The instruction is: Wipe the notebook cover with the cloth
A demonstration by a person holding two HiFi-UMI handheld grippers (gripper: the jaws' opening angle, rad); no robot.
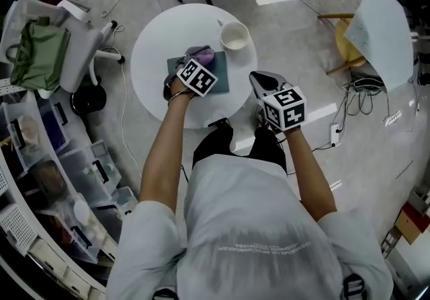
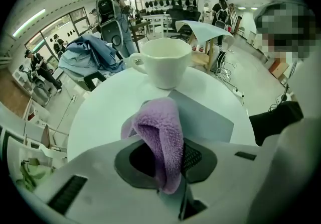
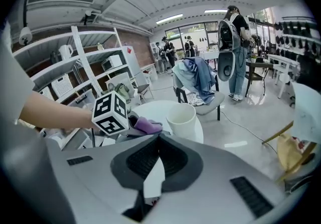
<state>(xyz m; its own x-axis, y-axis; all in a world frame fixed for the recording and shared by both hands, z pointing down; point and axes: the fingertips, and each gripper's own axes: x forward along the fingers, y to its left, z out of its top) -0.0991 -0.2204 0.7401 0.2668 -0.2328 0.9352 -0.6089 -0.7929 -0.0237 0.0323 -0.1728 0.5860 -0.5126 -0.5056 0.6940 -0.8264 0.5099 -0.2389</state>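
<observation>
Left gripper (image 1: 195, 63) jaws clamped on purple cloth (image 1: 203, 56), over the far edge of the notebook (image 1: 222, 78) on the round worktop (image 1: 153, 43). Bare cover lies nearer and right, long axis left-right. Right gripper (image 1: 264, 81) jaws closed, empty, off the worktop's right edge.

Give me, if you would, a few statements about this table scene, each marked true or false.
1. The left gripper is clamped on the purple cloth. True.
2. The cup lies tipped on its side. False: it stands upright, beyond the notebook.
3. The right gripper presses on the notebook. False: it hangs by the table's edge, off the notebook, with nothing between its jaws.
4. The notebook lies flat on the round white table. True.
</observation>
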